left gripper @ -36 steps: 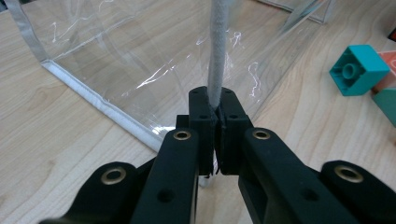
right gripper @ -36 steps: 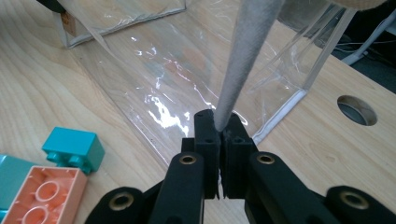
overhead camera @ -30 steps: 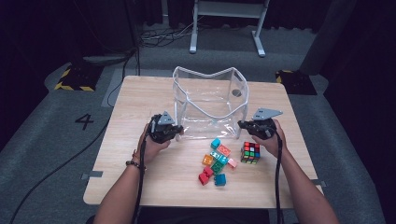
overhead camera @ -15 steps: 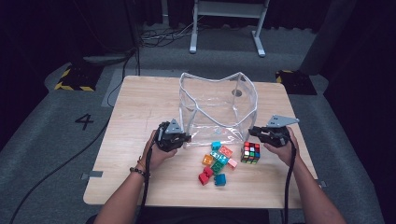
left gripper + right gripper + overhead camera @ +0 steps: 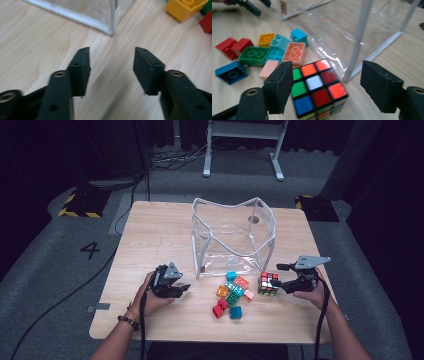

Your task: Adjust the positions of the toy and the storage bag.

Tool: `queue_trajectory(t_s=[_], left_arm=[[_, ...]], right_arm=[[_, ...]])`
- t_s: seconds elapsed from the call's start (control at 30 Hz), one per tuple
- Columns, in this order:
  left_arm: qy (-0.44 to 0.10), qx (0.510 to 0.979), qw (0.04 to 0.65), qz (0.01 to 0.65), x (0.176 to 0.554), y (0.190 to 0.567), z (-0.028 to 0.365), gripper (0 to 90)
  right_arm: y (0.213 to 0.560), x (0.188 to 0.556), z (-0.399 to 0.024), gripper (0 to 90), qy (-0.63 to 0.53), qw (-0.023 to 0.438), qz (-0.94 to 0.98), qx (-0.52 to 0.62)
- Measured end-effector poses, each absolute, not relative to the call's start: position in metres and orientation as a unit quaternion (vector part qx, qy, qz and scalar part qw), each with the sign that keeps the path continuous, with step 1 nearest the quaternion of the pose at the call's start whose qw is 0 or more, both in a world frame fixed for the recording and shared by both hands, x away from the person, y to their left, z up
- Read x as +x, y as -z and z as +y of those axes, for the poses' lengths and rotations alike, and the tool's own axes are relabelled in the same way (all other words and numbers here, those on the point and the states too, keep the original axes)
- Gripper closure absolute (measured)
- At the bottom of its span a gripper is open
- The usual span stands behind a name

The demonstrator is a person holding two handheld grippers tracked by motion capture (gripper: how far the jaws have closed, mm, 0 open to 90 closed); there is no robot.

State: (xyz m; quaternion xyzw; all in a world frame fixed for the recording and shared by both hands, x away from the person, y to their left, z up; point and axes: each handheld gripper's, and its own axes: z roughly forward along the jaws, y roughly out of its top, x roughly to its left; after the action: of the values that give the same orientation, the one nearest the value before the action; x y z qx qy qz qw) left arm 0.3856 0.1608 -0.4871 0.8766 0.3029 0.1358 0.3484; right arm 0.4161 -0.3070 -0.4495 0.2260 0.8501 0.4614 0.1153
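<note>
Beside the clear bag [image 5: 232,237], right tongs [image 5: 325,90] released astride the puzzle cube [image 5: 318,88], left tongs [image 5: 111,67] released, empty; an off-centre closure risks twisting the cube away.

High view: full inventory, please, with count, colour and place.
table: 1, light wood, centre
bag: 1, clear with white edging, table middle, top open
bricks: about ten, red, blue, green, teal, yellow, orange and pink, heaped in front of the bag
cube: 1, multicolour, right of the bricks
stand: 1, white, on the floor behind the table
left gripper: 1, black, left of the bricks; jaws have just been opening, nothing between them
right gripper: 1, black, at the cube; jaws have just been opening, cube between them, ungripped
</note>
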Motion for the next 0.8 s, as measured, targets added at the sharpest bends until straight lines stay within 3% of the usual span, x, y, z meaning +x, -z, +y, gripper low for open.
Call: queue_trajectory(t_s=[0.1, 0.23, 0.53, 0.67, 0.8], left_arm=[[-0.14, 0.871, 0.344, 0.322, 0.379, 0.491, 0.168, 26.5], [-0.144, 0.868, 0.346, 0.327, 0.371, 0.495, 0.179, 16.5], [-0.137, 0.872, 0.341, 0.322, 0.365, 0.502, 0.187, 15.6], [-0.136, 0.871, 0.347, 0.322, 0.367, 0.504, 0.189, 14.8], [-0.12, 0.871, 0.34, 0.335, 0.373, 0.504, 0.191, 9.6]], right_arm=[[0.454, 0.411, -0.3, 21.6, -0.448, 0.107, 0.862, 0.213], [0.468, 0.413, -0.289, 17.9, -0.417, 0.117, 0.877, 0.208], [0.485, 0.418, -0.285, 22.1, -0.409, 0.11, 0.88, 0.214], [0.491, 0.419, -0.284, 33.5, -0.407, 0.109, 0.883, 0.209], [0.492, 0.42, -0.286, 33.7, -0.412, 0.104, 0.88, 0.21]])
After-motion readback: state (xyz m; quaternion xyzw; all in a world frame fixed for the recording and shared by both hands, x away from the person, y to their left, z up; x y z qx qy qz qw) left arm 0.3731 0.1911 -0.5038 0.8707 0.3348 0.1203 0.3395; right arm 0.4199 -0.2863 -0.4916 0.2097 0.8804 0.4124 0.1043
